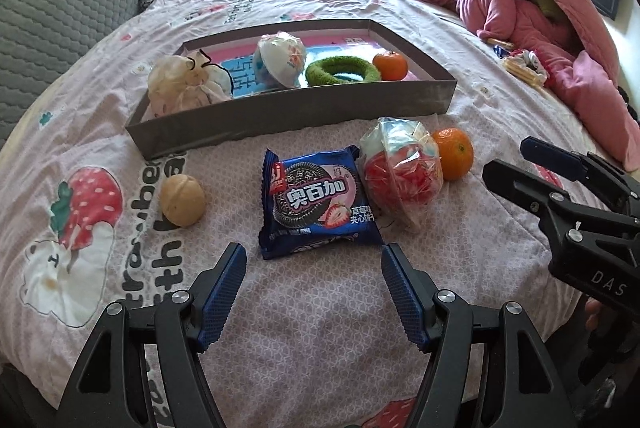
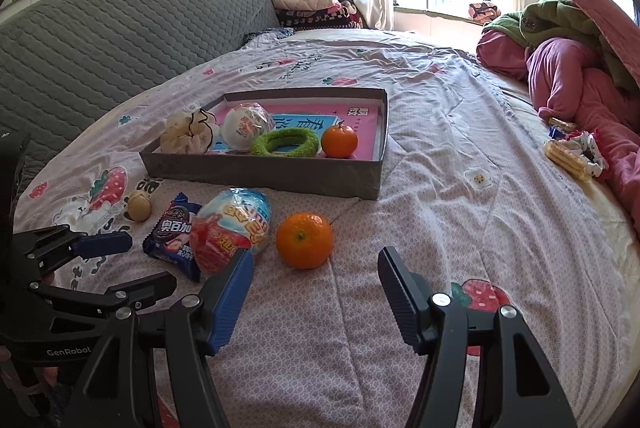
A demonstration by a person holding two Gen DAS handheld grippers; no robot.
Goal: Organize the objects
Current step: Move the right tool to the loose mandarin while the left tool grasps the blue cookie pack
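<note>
Both hand-held grippers are held wide open, nothing gripped. The cookie packet (image 1: 318,202) lies on the bed (image 1: 320,328) just beyond the left hand-held gripper (image 1: 314,292), dead ahead, long axis pointing toward the far box (image 1: 296,112). The right hand-held gripper (image 2: 316,298) is lined up nearer the orange (image 2: 305,240).

My left tongs (image 1: 313,292) and right tongs (image 2: 316,298) are black frames with silver screws and ribbed blue pads; white "DAS" and "GenRobot" lettering marks their bodies.

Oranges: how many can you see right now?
2. One orange sits in the box, right of the green ring. The other orange lies on the bed in front of the box. None seem hidden.
</note>
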